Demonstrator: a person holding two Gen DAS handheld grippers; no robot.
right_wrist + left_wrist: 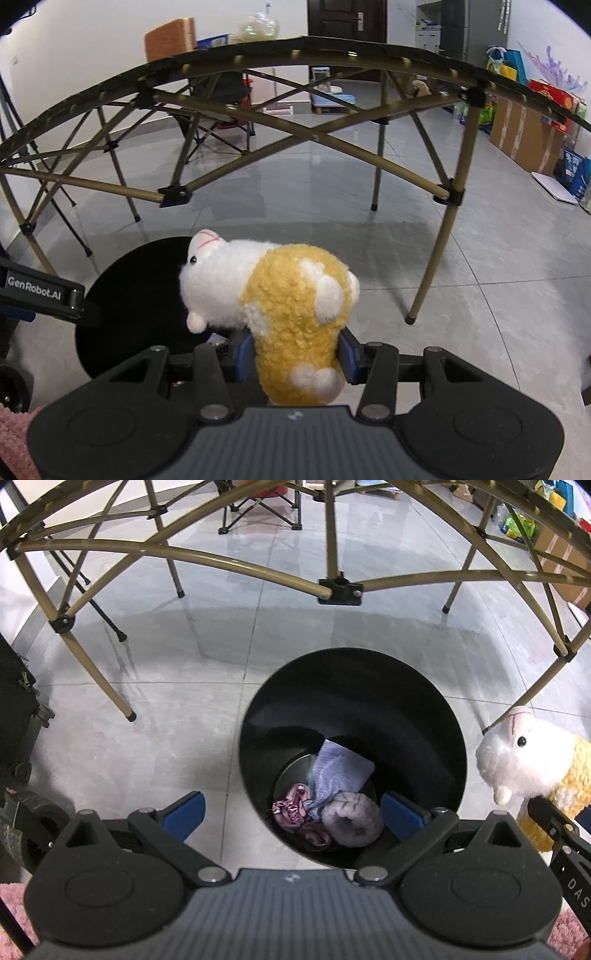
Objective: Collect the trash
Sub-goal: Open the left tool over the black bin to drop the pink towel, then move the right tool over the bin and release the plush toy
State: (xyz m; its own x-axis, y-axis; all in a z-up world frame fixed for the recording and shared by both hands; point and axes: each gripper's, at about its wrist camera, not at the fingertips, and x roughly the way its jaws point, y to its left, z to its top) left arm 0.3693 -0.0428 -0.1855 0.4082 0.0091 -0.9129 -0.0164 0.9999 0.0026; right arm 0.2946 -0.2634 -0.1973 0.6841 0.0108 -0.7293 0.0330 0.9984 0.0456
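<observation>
So the right gripper [295,354] has its blue pads squeezed onto the yellow body of a fluffy white-and-yellow plush toy animal [291,306], holding it up just beside the round black plastic trash bin [351,757] on the grey tile floor, head pointing toward the bin. The left gripper [291,812] hangs right over the bin's near rim, jaws spread wide with nothing between them. Down at the bottom of the bin: a blue-grey cloth [338,771], a crumpled pink satin piece [291,808] and a lavender fuzzy bundle [354,823].
</observation>
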